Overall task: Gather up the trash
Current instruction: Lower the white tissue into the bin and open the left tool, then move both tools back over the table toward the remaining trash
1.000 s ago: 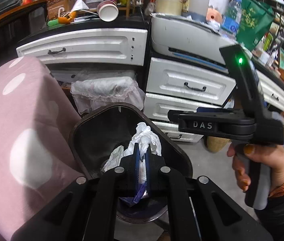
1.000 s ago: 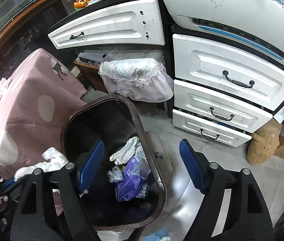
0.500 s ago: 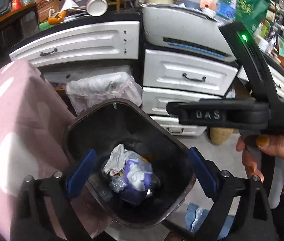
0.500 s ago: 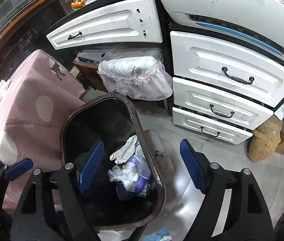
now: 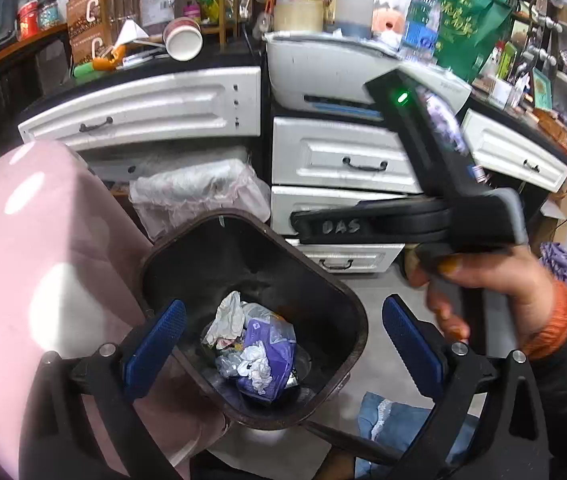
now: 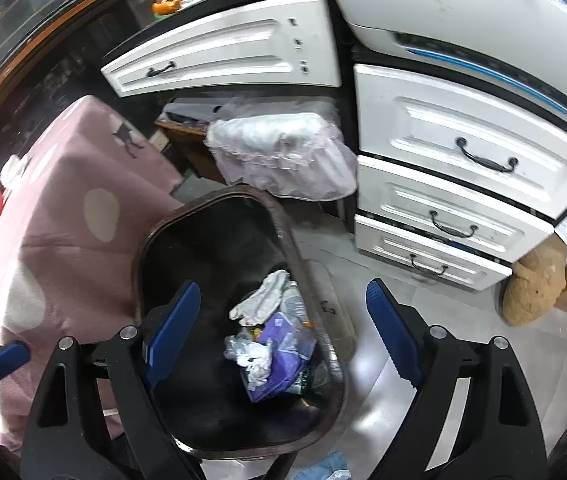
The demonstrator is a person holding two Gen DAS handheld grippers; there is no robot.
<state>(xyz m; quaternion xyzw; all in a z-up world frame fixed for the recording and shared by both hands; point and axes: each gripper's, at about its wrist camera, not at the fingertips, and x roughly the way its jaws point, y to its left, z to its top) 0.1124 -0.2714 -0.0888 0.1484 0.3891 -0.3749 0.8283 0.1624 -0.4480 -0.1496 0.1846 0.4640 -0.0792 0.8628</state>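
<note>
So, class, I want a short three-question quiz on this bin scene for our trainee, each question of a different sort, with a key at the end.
1. True or false: the left gripper holds a white tissue.
2. Multiple choice: the crumpled white tissue lies (A) on the pink spotted cloth, (B) inside the dark bin on the purple wrapper, (C) on the floor.
3. Fill in: between the right gripper pads there is ____.

Key
1. False: its jaws are opening with nothing between them.
2. B.
3. Nothing gripped; its jaws are opening above the bin.
</note>
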